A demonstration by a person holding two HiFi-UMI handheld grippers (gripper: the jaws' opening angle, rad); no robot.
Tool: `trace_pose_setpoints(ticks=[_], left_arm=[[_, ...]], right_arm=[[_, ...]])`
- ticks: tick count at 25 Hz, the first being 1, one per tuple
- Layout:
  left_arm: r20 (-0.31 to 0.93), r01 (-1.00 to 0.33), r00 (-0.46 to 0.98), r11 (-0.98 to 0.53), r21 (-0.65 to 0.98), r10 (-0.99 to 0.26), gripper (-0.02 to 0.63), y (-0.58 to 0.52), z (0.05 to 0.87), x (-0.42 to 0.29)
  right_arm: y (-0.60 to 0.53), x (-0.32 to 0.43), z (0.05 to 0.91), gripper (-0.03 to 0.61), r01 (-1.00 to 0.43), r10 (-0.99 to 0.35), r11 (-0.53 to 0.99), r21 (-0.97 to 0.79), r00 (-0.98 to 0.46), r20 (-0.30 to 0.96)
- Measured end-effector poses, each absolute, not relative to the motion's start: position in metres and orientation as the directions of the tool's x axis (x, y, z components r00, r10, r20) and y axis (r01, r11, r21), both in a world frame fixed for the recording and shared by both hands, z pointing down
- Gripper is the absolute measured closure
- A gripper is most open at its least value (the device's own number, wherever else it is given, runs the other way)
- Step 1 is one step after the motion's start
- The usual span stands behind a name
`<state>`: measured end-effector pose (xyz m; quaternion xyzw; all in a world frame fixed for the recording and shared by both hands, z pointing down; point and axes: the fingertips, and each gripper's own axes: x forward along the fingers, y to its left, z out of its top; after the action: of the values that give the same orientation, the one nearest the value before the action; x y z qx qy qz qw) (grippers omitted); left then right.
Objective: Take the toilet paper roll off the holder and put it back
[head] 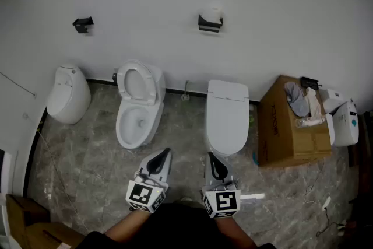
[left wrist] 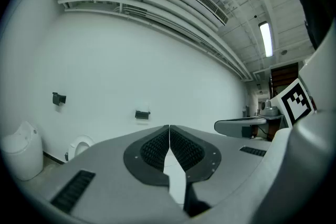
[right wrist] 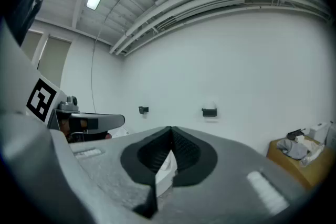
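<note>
L gripper (head: pixel 165 154) and R gripper (head: pixel 211 157) both w/ jaws together, empty, held low well back from wall (head: pixel 291 3), prob. awaiting approach; toilet paper roll (head: pixel 215 12) sits on holder (head: pixel 208 24)

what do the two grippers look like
The left gripper and right gripper are light grey wedges tapering to a point, with black ribbed pads inside. Each carries a white cube with black square markers at the rear.
</note>
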<state>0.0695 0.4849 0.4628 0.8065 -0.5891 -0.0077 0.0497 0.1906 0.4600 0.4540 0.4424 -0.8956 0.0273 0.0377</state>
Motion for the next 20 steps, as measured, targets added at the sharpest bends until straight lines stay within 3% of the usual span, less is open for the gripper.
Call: trace_pose_setpoints(ticks=[10, 20], left_arm=[[0.073, -0.96, 0.263, -0.253, 0.121, -0.962, 0.597, 0.47, 0.475, 0.069], [0.073, -0.938, 0.325, -0.311, 0.153, -0.943, 0.597, 0.366, 0.496, 0.042]], right_arm=[[0.445, 0.21, 0.473, 0.58, -0.788, -0.782, 0.615, -0.032, -0.615, 0.101], [0.351, 0.18, 0.495, 0.58, -0.805, -0.794, 0.593, -0.028, -0.59, 0.144]])
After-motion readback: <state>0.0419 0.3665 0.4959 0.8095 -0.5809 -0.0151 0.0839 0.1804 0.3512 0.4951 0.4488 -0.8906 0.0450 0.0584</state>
